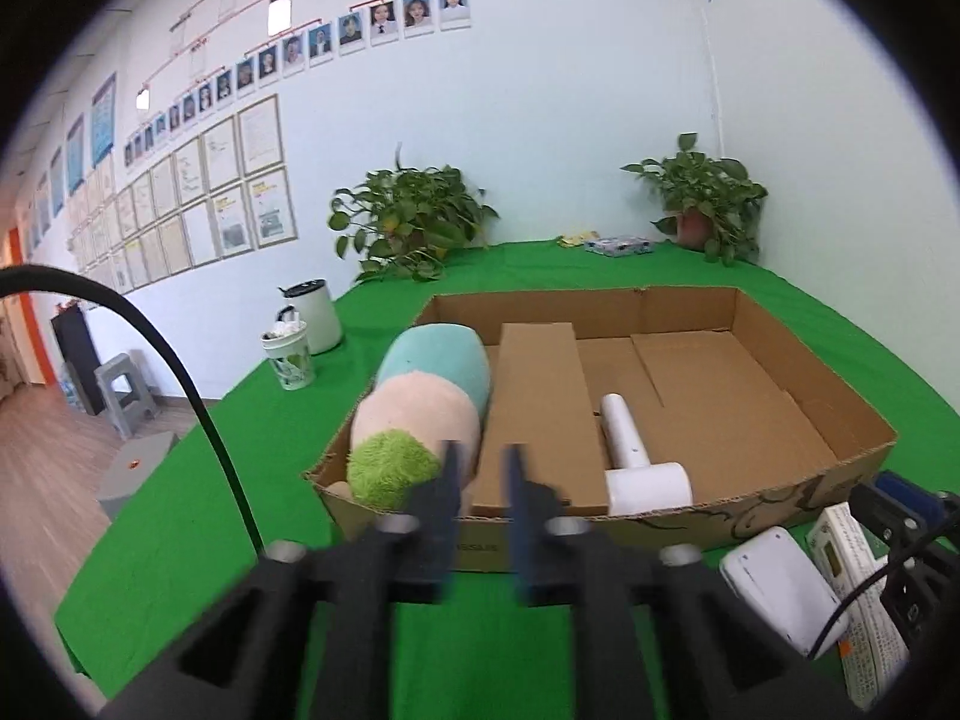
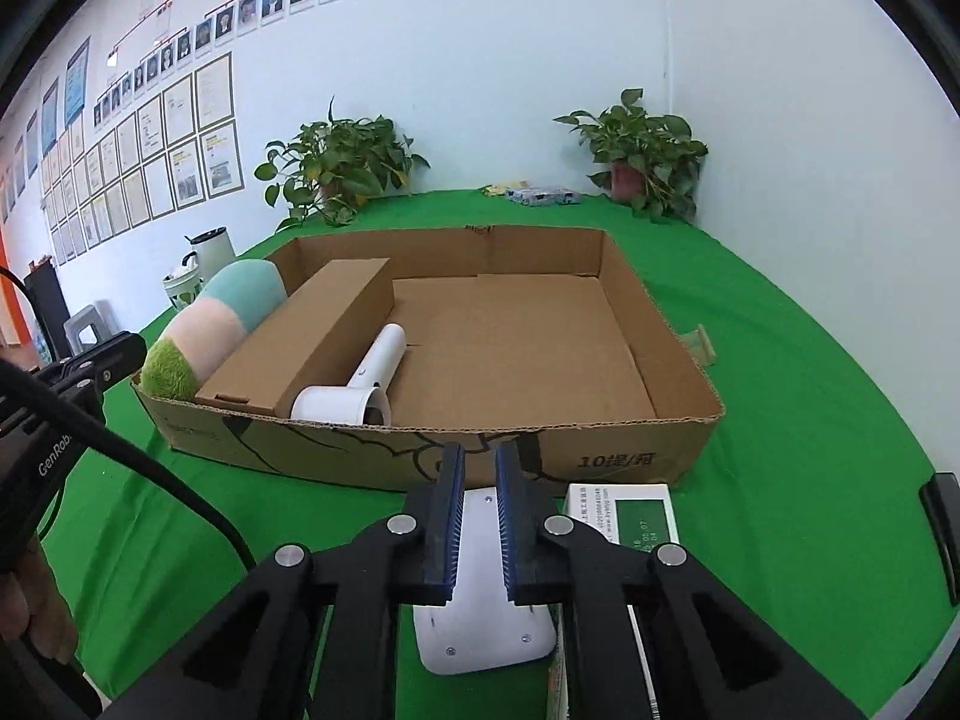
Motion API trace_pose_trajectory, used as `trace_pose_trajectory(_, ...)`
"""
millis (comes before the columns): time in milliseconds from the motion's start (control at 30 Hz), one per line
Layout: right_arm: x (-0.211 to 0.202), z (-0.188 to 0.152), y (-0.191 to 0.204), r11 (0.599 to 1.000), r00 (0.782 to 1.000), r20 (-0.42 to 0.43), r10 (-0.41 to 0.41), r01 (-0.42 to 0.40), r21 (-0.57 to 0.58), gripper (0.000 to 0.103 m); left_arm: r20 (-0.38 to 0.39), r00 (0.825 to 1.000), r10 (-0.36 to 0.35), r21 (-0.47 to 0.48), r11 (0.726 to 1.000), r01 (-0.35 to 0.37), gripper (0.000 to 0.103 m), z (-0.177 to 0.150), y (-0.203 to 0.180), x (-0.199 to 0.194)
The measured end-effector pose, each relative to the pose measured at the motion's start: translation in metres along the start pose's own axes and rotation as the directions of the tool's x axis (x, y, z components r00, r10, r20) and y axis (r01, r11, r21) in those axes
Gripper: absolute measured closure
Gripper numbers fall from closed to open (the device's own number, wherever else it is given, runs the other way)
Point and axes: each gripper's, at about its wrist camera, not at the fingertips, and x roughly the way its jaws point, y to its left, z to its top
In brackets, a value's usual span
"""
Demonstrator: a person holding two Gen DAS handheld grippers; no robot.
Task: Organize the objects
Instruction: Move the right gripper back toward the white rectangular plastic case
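Green cloth [image 2: 780, 360] covers the table by a white wall [image 2: 510, 60]; left claw [image 1: 483, 468] released, right claw [image 2: 478, 468] clenched, grasping nothing.

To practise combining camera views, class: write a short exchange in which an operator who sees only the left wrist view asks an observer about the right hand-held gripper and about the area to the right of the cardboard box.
Operator: I only see the edge of the right hand-held gripper. What is under it?
Observer: A flat white device lies right under its fingers. The jaws are shut, but I cannot tell whether they grip the device.
Operator: Is anything lying to the right of the cardboard box?
Observer: Yes, a small tan object sits on the green cloth beside the box's right wall.
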Motion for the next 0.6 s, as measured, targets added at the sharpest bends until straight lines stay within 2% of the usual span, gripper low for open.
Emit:
trace_pose_trajectory(33, 0.000, 0.000, 0.000, 1.000, 1.000, 0.001, -0.011, 0.011, -0.004, 0.079, 0.014, 1.000, 0.006, -0.011, 1.000, -0.005, 0.017, 0.000, 0.002, 0.000)
trace_pose_trajectory(67, -0.001, 0.000, -0.001, 1.000, 1.000, 0.003, -0.015, 0.016, -0.002, 0.054, 0.037, 0.999, 0.013, -0.027, 1.000, -0.012, 0.008, 0.000, 0.004, -0.003)
trace_pose_trajectory(100, -0.002, 0.000, -0.002, 1.000, 1.000, 0.010, -0.013, 0.013, 0.004, 0.032, 0.062, 0.998, 0.016, -0.045, 0.999, -0.014, 0.008, -0.001, 0.007, -0.006)
trace_pose_trajectory(233, -0.003, 0.000, -0.005, 1.000, 1.000, 0.023, -0.004, 0.004, 0.002, 0.015, 0.061, 0.998, -0.014, -0.041, 0.999, 0.017, 0.008, -0.001, 0.007, -0.005)
trace_pose_trajectory(300, -0.002, 0.001, -0.005, 0.999, 0.999, 0.030, 0.031, -0.031, 0.005, 0.004, 0.060, 0.997, -0.043, -0.040, 0.998, 0.046, 0.008, -0.005, 0.007, -0.002)
trace_pose_trajectory(467, -0.003, -0.001, 0.002, 0.998, 0.997, 0.063, 0.034, -0.031, -0.048, 0.001, 0.049, 0.997, -0.066, -0.043, 0.997, 0.069, 0.008, -0.010, 0.008, 0.003)
trace_pose_trajectory(600, 0.000, -0.002, -0.001, 0.995, 0.994, 0.053, 0.095, -0.093, -0.034, 0.001, 0.035, 0.993, -0.110, -0.066, 0.991, 0.112, 0.008, -0.013, 0.010, 0.006)
